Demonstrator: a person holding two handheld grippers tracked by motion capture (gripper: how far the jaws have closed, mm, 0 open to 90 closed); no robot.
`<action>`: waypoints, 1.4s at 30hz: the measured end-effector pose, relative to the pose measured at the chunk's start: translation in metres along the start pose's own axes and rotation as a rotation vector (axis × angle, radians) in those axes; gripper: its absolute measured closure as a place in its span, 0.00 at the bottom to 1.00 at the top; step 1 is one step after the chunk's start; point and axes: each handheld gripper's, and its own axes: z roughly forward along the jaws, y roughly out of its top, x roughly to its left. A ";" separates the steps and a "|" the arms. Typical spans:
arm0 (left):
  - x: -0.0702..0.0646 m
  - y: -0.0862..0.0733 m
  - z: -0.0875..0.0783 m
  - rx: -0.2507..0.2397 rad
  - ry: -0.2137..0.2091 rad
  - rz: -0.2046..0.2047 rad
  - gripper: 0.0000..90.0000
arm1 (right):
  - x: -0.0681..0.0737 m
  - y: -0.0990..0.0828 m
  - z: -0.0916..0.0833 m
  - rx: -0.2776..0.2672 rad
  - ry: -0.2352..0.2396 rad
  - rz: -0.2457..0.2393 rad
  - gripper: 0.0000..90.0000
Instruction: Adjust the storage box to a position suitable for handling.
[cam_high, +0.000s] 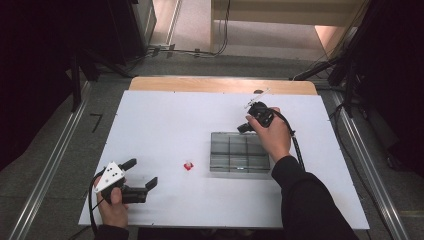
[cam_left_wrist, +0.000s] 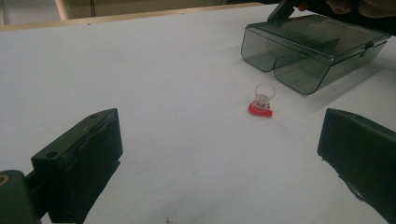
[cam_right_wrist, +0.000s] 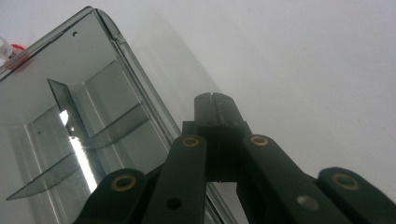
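**Right gripper closed at the box's far edge**

Right gripper (cam_high: 243, 128) is seen with its jaws pressed together on nothing, their tips at the far edge of the box (cam_high: 239, 152); whether the rim is touched cannot be told. In the right gripper view the closed jaws rise just beside the box's long edge, bare white table (cam_right_wrist: 327, 60) on their other side. Left gripper (cam_high: 144, 173) is held near the table's near-left corner, jaws spread wide and empty, pointed toward the ring (cam_high: 188, 165).

The box is a smoky clear case with its lid shut, dividers visible inside, lying flat right of centre. Its long axis runs left to right across the table, parallel to the near edge. The ring, clear on a red base, stands just left of the box, apart from it, band upward.

Wide bare surface is left over the table's left half and far side. A narrower strip is left between the box and the right edge, crossed by the right forearm and cable. A wooden strip borders the far edge.
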 end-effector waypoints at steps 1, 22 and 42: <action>0.000 0.000 0.000 0.000 0.000 0.000 0.00 | 0.000 0.000 0.000 0.000 0.001 0.000 0.97; 0.000 0.000 0.000 0.001 0.001 0.005 0.00 | 0.005 -0.006 0.001 0.005 0.048 -0.028 0.97; -0.001 0.000 0.000 0.002 0.011 0.010 0.00 | 0.024 -0.018 0.003 -0.001 0.098 -0.078 0.97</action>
